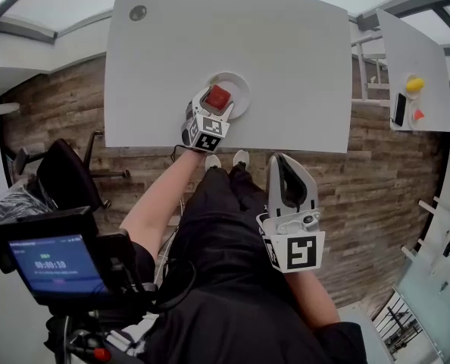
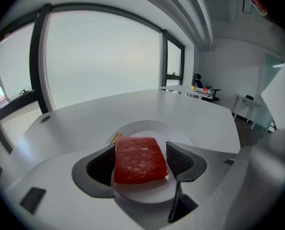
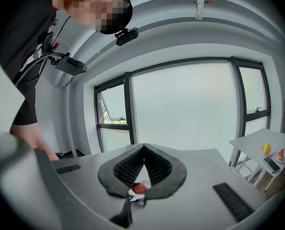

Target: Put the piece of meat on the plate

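A flat red piece of meat lies on the round white plate near the front edge of the white table. My left gripper reaches over the plate with its jaws standing on either side of the meat. The left pad sits at the meat's edge, while a narrow gap shows beside the right pad, so the gripper is open. My right gripper hangs off the table over the person's lap, its tips meeting with nothing held.
A small yellowish scrap lies on the plate beside the meat. A second white table at the right carries a yellow object, a red one and a black phone. An office chair stands at the left.
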`<state>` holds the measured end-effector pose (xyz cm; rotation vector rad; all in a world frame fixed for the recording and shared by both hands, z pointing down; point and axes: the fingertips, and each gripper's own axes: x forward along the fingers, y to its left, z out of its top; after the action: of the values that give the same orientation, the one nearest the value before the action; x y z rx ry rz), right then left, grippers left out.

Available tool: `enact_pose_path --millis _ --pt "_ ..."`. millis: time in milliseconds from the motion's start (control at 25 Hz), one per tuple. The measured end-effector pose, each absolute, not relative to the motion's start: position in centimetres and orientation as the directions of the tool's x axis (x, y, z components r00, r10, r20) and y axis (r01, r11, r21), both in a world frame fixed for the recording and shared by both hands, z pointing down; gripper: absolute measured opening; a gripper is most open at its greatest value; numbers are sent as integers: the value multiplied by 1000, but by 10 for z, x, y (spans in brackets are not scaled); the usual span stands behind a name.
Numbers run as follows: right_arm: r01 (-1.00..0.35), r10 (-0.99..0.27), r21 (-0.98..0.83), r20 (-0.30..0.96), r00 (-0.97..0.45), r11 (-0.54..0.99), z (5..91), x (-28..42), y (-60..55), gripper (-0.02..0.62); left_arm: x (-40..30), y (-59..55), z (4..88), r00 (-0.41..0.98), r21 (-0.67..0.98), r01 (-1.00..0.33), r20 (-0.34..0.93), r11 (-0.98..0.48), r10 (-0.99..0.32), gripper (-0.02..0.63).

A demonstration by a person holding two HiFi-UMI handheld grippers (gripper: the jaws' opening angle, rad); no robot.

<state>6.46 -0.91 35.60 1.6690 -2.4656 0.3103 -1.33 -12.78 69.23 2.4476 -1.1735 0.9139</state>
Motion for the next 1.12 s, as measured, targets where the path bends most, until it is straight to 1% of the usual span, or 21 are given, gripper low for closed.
enact_pose_path --millis 80,200,440,640,920,1120 --pt "-929 -898 -81 239 -371 362 356 65 -9 5 -11 -127 693 477 -20 -766 652 -642 -590 336" --pt "-926 -896 -64 234 -376 372 354 62 -9 3 -10 -126 694 478 -18 -765 654 -644 -586 347" --pt "-925 -896 -60 231 -379 376 356 65 -13 3 -15 -129 685 480 13 -797 620 -604 -620 347" --pt "-920 -896 -76 208 -393 385 344 60 6 4 -28 -103 656 472 18 -817 594 -576 -651 347" --pt "-917 -899 -109 186 -397 383 350 71 -15 5 -24 -102 638 486 37 -827 550 -561 -679 345" --pt "-899 -890 -93 125 -438 429 315 59 13 5 -38 -67 590 469 41 -853 494 -520 -732 345"
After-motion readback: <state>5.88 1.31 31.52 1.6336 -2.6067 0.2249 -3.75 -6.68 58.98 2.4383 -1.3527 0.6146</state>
